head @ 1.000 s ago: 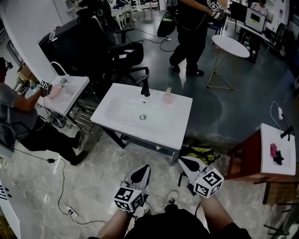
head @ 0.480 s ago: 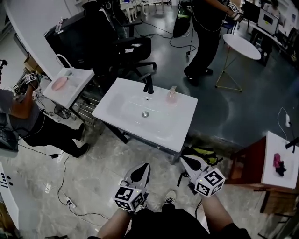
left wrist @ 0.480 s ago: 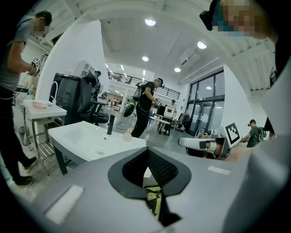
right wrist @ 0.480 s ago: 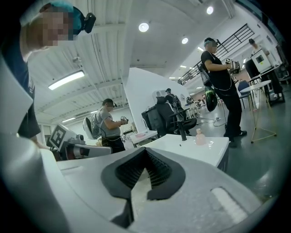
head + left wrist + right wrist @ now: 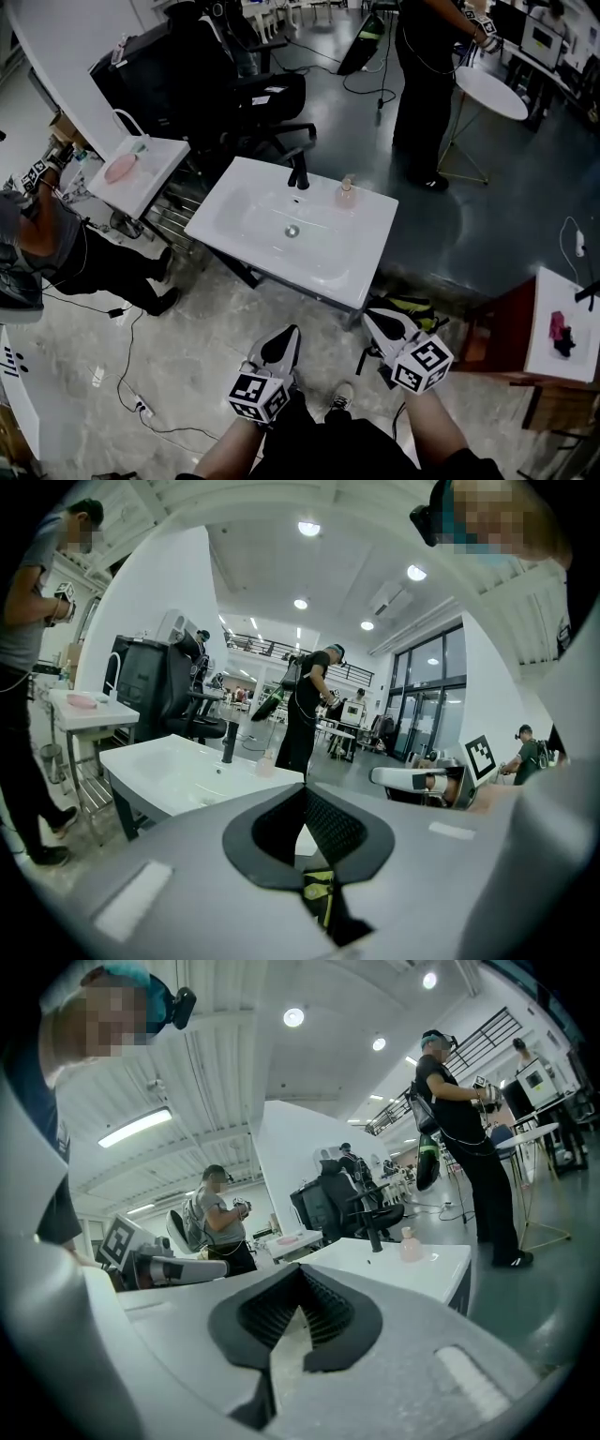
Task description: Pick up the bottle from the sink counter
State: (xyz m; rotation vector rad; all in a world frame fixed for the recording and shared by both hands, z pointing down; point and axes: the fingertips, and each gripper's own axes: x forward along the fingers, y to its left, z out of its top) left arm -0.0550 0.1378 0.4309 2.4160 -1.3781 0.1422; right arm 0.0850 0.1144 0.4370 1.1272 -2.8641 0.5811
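Observation:
A small pink bottle [image 5: 347, 193] stands upright at the back right of the white sink counter [image 5: 337, 267], to the right of the black faucet [image 5: 298, 172]. Both grippers hang low in front of the counter, well short of it. My left gripper [image 5: 281, 343] and right gripper [image 5: 379, 324] are shut with nothing in them. In the left gripper view the jaws [image 5: 302, 789] meet, and the bottle [image 5: 267, 759] sits far ahead on the counter [image 5: 159, 775]. In the right gripper view the shut jaws [image 5: 300, 1275] point towards the bottle [image 5: 410, 1244], which is also far off.
A smaller white sink stand [image 5: 155, 192] with a pink dish is at the left, with a person [image 5: 42, 239] beside it. A black office chair [image 5: 267, 103] stands behind the counter. Another person [image 5: 427, 84] stands by a round white table [image 5: 492, 92]. A wooden table [image 5: 562, 323] is at the right. A yellow-green bag [image 5: 408, 307] lies under the counter.
Both grippers stay where they were, shut. The standing person behind the counter has stepped to the right. The person at the left has shifted an arm.

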